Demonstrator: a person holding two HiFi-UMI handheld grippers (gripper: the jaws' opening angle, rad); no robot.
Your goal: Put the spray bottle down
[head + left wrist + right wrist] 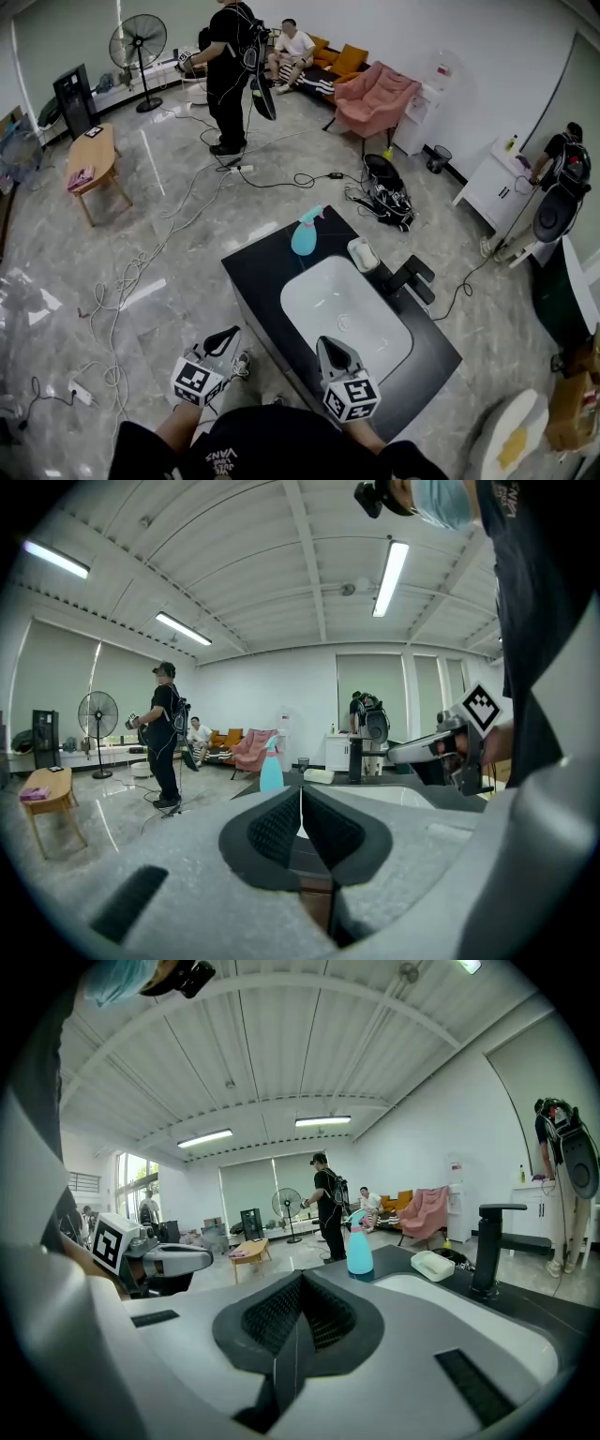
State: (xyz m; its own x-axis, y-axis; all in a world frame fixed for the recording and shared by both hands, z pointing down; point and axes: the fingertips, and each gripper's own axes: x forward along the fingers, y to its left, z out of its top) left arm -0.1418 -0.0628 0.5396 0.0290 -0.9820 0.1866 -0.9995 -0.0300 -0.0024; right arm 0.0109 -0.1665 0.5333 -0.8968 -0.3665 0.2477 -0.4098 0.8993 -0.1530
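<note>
Closest in, the left gripper (pixel 225 337) and the right gripper (pixel 330 349) hover at the near edge of the black counter (pixel 262 272). Each is clenched on nothing: in the left gripper view the pads meet in a thin seam (pixel 300 808), and the right gripper view shows the same (pixel 298 1312).

Well ahead of both claws, past the white basin (pixel 342 314), the spray bottle (pixel 305 234) stands upright on the counter's far corner. It is free of either claw, so the putting-down looks finished.

The risks I see come from where the bottle stands and from any further handling:
- The bottle sits close to the counter's far edges. A nudge from a claw reaching across the basin could send it to the floor, where cables lie.
- With jaws clenched, a claw coming in to regrasp would push the bottle rather than take it. Its tall body and trigger head suggest it would tip easily.
- A white dish (pixel 363 253) sits near the bottle, on the side toward the right claw, with the black faucet (pixel 412 277) closer in. A sweep from the right gripper could clip either one.
</note>
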